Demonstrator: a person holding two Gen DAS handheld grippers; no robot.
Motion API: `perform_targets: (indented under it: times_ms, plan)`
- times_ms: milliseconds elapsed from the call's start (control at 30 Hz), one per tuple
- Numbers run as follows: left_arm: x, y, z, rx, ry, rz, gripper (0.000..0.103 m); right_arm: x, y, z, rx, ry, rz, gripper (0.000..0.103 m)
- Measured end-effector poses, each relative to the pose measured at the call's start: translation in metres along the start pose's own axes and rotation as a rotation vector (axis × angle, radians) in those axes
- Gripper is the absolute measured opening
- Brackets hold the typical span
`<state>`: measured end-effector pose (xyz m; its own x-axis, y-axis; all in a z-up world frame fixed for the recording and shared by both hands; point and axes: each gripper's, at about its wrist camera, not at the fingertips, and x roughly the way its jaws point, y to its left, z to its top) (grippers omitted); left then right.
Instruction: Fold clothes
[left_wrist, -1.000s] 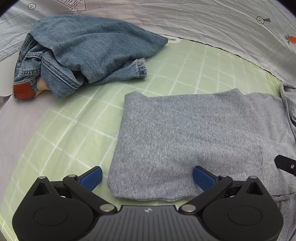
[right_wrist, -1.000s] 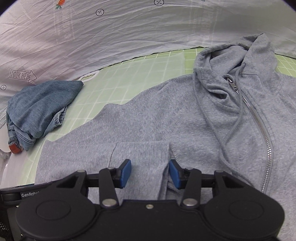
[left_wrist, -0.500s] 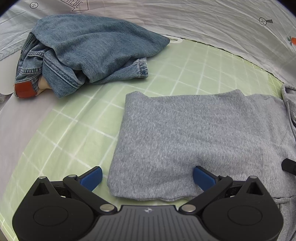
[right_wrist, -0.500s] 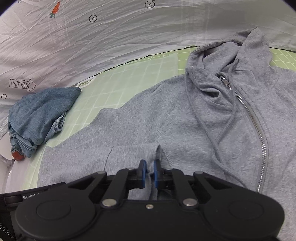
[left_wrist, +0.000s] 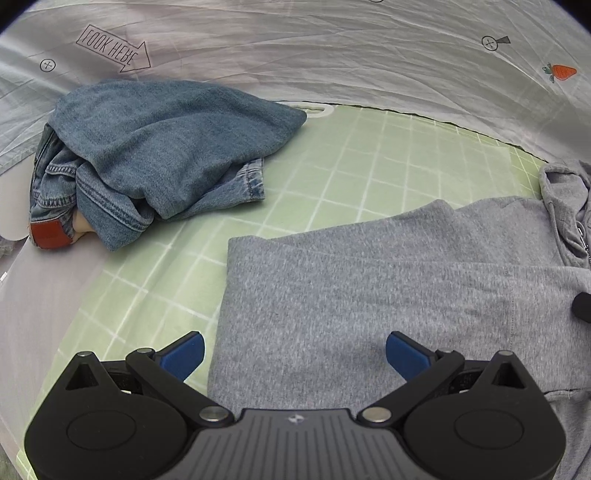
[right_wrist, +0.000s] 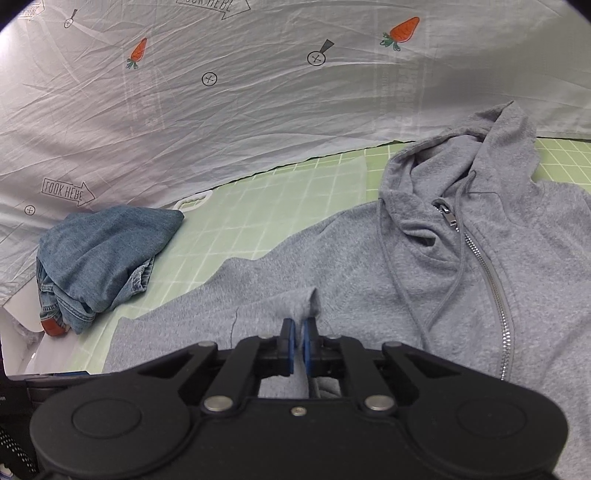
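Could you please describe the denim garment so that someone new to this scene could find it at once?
Start at the pale green gridded cutting mat on the white printed sheet. At the mat's far left edge lies a crumpled blue denim garment, apart from the flat grey zip-up hoodie. Only it is blue, bunched, with a red-brown patch.

We count two garments: one grey hoodie (right_wrist: 424, 280) near and right, one crumpled pair of jeans (left_wrist: 159, 155) far left. One green grid mat (left_wrist: 362, 155) under both. One white printed sheet (right_wrist: 258, 110) behind; on it in the right wrist view we see two carrots and two full "LOOK HERE" arrows. Two grippers: left gripper (left_wrist: 294, 350) wide apart, right gripper (right_wrist: 299, 341) pinching a fold of the hoodie. One red patch (left_wrist: 50, 234) on the jeans.
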<state>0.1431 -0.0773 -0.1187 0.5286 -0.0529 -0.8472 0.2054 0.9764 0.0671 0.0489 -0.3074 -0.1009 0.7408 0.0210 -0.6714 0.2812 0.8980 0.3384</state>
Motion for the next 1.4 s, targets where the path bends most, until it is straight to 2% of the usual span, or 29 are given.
perform_targets:
  times_ms: [200, 600, 833, 933, 1100, 1200, 1400]
  plan:
    - [-0.016, -0.020, 0.001, 0.039, -0.036, -0.033, 0.103, -0.018, -0.011, 0.006, 0.014, -0.057, -0.015, 0.005]
    - [-0.059, -0.072, -0.015, 0.123, -0.098, -0.115, 0.103, -0.082, -0.062, 0.006, 0.152, -0.185, -0.065, 0.005]
    - [-0.083, -0.119, -0.034, 0.166, -0.108, -0.144, 0.103, -0.120, -0.093, 0.009, 0.141, -0.196, -0.070, 0.005]
    - [-0.086, -0.130, -0.040, 0.141, -0.107, -0.154, 0.103, -0.132, -0.111, 0.015, 0.117, -0.203, -0.069, 0.005]
    - [-0.082, -0.138, -0.046, 0.095, -0.093, -0.121, 0.103, -0.143, -0.154, 0.025, 0.140, -0.229, -0.103, 0.005]
    - [-0.073, -0.139, -0.047, 0.073, -0.099, -0.059, 0.103, -0.147, -0.187, 0.029, 0.186, -0.249, -0.125, 0.005]
    - [-0.041, -0.140, -0.035, 0.030, -0.037, 0.039, 0.103, -0.156, -0.258, 0.033, 0.304, -0.315, -0.215, 0.005]
